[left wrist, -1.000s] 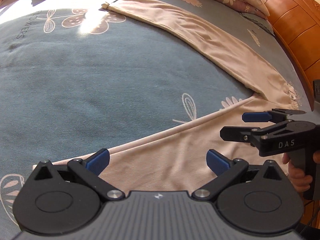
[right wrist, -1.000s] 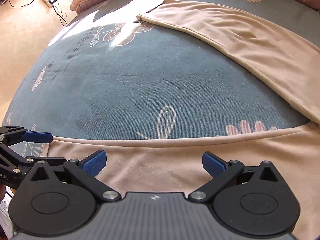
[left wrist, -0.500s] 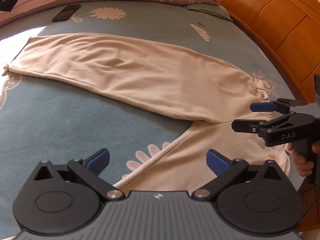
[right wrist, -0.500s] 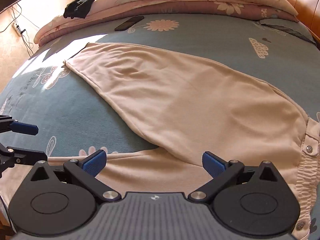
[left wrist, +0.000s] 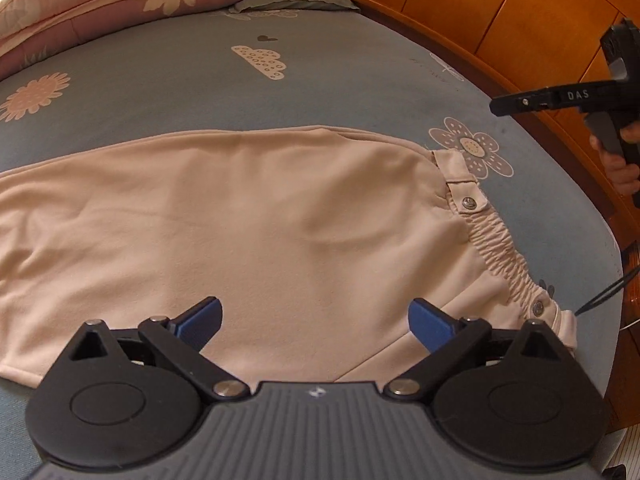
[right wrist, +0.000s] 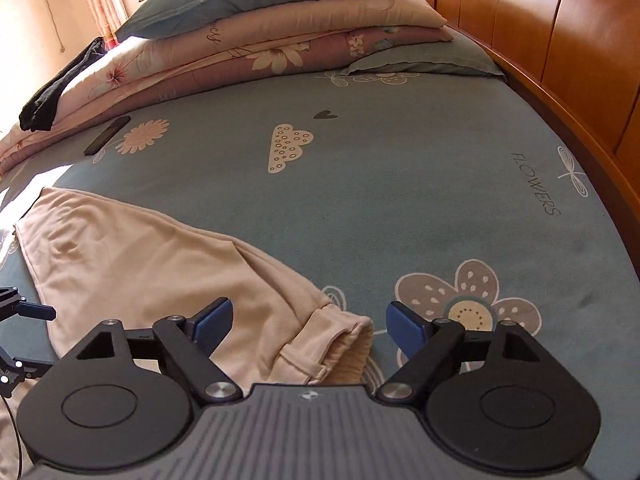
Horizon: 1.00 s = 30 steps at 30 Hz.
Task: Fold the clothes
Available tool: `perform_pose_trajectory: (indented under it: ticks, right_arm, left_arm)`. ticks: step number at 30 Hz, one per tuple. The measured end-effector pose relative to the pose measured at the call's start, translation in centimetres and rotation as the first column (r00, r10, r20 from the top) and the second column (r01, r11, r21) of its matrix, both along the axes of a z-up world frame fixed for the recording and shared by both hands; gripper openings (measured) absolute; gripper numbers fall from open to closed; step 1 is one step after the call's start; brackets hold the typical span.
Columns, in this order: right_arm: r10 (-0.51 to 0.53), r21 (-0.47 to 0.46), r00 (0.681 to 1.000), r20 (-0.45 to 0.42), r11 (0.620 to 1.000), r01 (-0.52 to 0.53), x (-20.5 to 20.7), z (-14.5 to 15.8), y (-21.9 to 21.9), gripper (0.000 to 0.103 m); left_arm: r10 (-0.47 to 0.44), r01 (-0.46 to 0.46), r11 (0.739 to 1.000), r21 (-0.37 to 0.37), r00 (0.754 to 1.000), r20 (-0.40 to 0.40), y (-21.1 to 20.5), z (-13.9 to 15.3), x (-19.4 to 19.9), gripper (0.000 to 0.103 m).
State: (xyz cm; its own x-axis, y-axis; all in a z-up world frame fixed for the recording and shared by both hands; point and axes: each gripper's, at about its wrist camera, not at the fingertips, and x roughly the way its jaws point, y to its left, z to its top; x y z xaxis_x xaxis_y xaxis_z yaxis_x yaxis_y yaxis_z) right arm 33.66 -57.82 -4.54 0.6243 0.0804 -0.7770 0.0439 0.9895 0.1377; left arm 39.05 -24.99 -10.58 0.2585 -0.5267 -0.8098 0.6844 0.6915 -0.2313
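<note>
Pale peach trousers [left wrist: 248,216] lie spread flat on the blue flowered bed sheet [left wrist: 168,80]. Their elastic waistband [left wrist: 496,248], with snap buttons, runs along the right side near the bed's edge. My left gripper [left wrist: 316,320] is open just above the seat of the trousers, nothing between its fingers. My right gripper [right wrist: 308,326] is open over the waistband's far corner [right wrist: 336,344], also holding nothing. In the left wrist view the right gripper's body [left wrist: 576,98] shows at the upper right, held by a hand [left wrist: 618,164]. The left gripper's fingers [right wrist: 28,312] show at the left edge of the right wrist view.
Folded quilts and pillows [right wrist: 256,36] are stacked at the head of the bed. A dark phone [right wrist: 107,135] lies on the sheet beside them, and a black garment [right wrist: 52,88] hangs over the stack. An orange wooden bed frame [right wrist: 560,40] runs along the right side.
Both grippers have swung from the trouser legs toward the waistband end. The view went from the hems and leg split to the seat and waistband. Both stayed open.
</note>
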Motion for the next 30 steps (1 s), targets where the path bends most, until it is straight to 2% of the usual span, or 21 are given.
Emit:
perform_pose_trajectory:
  ticks: [2,4,8,9,10,12,14,17,20,24,25,26,28,30]
  right_arm:
    - [0.042,-0.028,0.999,-0.009,0.999,-0.042,2.4,-0.5,-1.0,0.079]
    - [0.106,-0.045,0.993,-0.043,0.993,-0.108,4.8,-2.0,-0.3,0.078]
    - [0.249,-0.041,0.961,-0.123,0.966,-0.255,7.9,-5.6,1.6,0.073]
    - [0.268,-0.056,0.953,-0.142,0.959,-0.278,8.4,-6.5,2.0,0.066]
    - [0.286,-0.071,0.944,-0.162,0.951,-0.300,8.9,-7.4,2.4,0.063]
    - [0.291,-0.075,0.939,-0.183,0.948,-0.309,9.4,-8.9,2.2,0.062]
    - [0.251,-0.100,0.944,-0.215,0.956,-0.277,9.9,-10.2,1.5,0.063]
    - [0.232,-0.079,0.947,-0.221,0.964,-0.255,10.1,-10.1,1.1,0.063]
    - [0.251,-0.110,0.951,-0.178,0.956,-0.273,9.6,-8.4,1.8,0.063]
    - [0.300,0.013,0.944,-0.137,0.953,-0.301,9.5,-7.2,1.8,0.063]
    - [0.323,0.017,0.936,-0.140,0.946,-0.323,9.6,-7.4,2.2,0.063]
    - [0.322,-0.038,0.930,-0.177,0.942,-0.333,9.8,-8.2,2.7,0.063]
    - [0.320,-0.110,0.916,-0.241,0.929,-0.354,10.2,-10.3,3.3,0.068]
    - [0.284,-0.138,0.928,-0.241,0.936,-0.323,10.4,-11.0,3.1,0.088]
  left_arm:
    - [-0.025,0.025,1.000,-0.019,1.000,-0.010,-1.9,-0.5,0.2,0.098]
    - [-0.033,0.032,0.999,-0.040,0.999,-0.021,-3.3,-1.0,0.3,0.098]
    - [-0.040,0.037,0.997,-0.064,0.998,-0.044,-5.0,-1.9,0.5,0.098]
    - [-0.041,0.039,0.997,-0.061,0.998,-0.045,-5.0,-2.1,0.5,0.098]
    - [-0.043,0.040,0.997,-0.059,0.998,-0.047,-5.0,-2.3,0.4,0.098]
    - [-0.045,0.043,0.998,-0.053,0.998,-0.050,-5.1,-2.7,0.4,0.098]
    - [-0.048,0.046,0.998,-0.047,0.997,-0.054,-5.2,-3.1,0.3,0.098]
    - [-0.033,0.030,0.998,-0.050,0.997,-0.077,-4.8,-3.5,0.3,0.098]
    - [-0.026,0.022,0.998,-0.055,0.996,-0.081,-4.6,-3.3,0.5,0.098]
    - [-0.016,0.010,0.998,-0.066,0.995,-0.095,-4.7,-3.3,0.8,0.098]
    - [-0.015,0.008,0.998,-0.065,0.995,-0.096,-4.7,-3.3,0.8,0.098]
    - [-0.013,0.007,0.998,-0.064,0.995,-0.096,-4.8,-3.4,0.8,0.098]
    - [-0.010,0.004,0.998,-0.062,0.995,-0.098,-4.8,-3.5,0.8,0.098]
    - [-0.008,0.002,0.998,-0.062,0.995,-0.101,-4.6,-3.4,0.8,0.098]
